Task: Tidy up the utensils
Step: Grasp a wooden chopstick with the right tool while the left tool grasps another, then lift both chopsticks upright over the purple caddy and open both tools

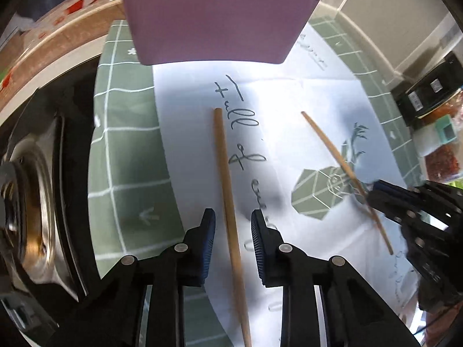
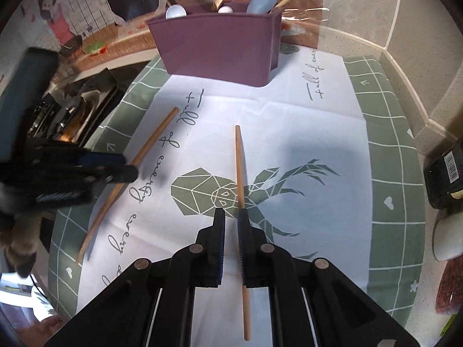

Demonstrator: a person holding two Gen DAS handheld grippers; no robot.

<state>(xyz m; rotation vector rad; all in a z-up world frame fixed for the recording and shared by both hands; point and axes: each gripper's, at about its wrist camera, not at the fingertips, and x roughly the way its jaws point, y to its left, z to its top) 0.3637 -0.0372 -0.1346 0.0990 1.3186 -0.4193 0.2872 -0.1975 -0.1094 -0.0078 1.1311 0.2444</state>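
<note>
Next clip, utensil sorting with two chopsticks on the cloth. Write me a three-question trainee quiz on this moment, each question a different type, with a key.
1. True or false: the right gripper is shut on a chopstick.
2. Multiple choice: where is the other chopstick relative to the left gripper? A) outside both fingers B) between the fingers, with a gap showing on each side C) in the purple organizer
3. Short answer: what pattern on the tablecloth lies under the right gripper's chopstick?

Key: 1. True. 2. B. 3. A green geometric deer head.
</note>
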